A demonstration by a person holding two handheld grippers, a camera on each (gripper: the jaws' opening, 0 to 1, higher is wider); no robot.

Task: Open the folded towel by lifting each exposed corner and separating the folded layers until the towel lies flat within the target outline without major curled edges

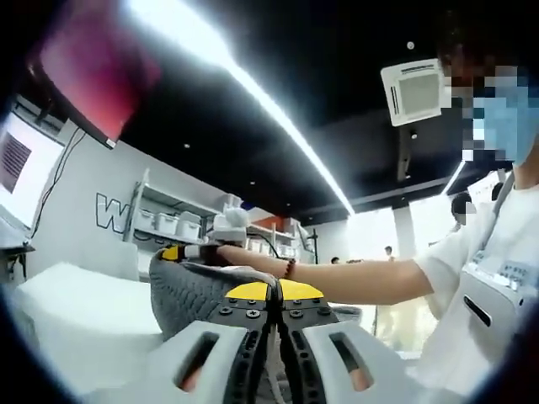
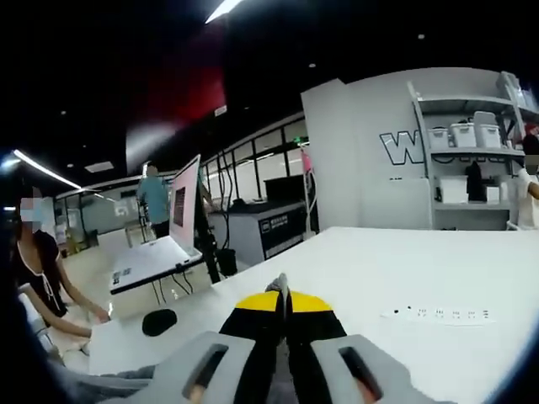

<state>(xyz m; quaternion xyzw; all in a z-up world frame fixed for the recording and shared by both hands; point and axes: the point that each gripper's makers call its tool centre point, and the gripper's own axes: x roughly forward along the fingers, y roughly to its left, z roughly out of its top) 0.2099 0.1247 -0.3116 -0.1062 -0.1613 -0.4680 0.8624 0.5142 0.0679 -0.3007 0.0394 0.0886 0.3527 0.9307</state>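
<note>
A grey knit towel (image 1: 195,296) hangs in the air above the white table (image 1: 76,324), stretched between the two grippers. In the left gripper view my left gripper (image 1: 274,292) is shut on the towel's near edge, with fabric bunched at its yellow-tipped jaws. The right gripper (image 1: 192,251) comes in at the towel's upper far corner, held by a person's hand and bare arm (image 1: 354,278). In the right gripper view my right gripper (image 2: 282,295) is shut, a thin grey strip of towel (image 2: 280,282) pinched between its jaws. More grey fabric (image 2: 93,385) trails at the lower left.
A person in a white shirt (image 1: 488,286) stands at the right. On the white table (image 2: 404,269) lie a white power strip (image 2: 442,314) and a small black object (image 2: 158,321). A monitor (image 2: 185,202) stands at the table's end, shelves with white bins (image 2: 463,135) behind, a seated person (image 2: 38,261) at the left.
</note>
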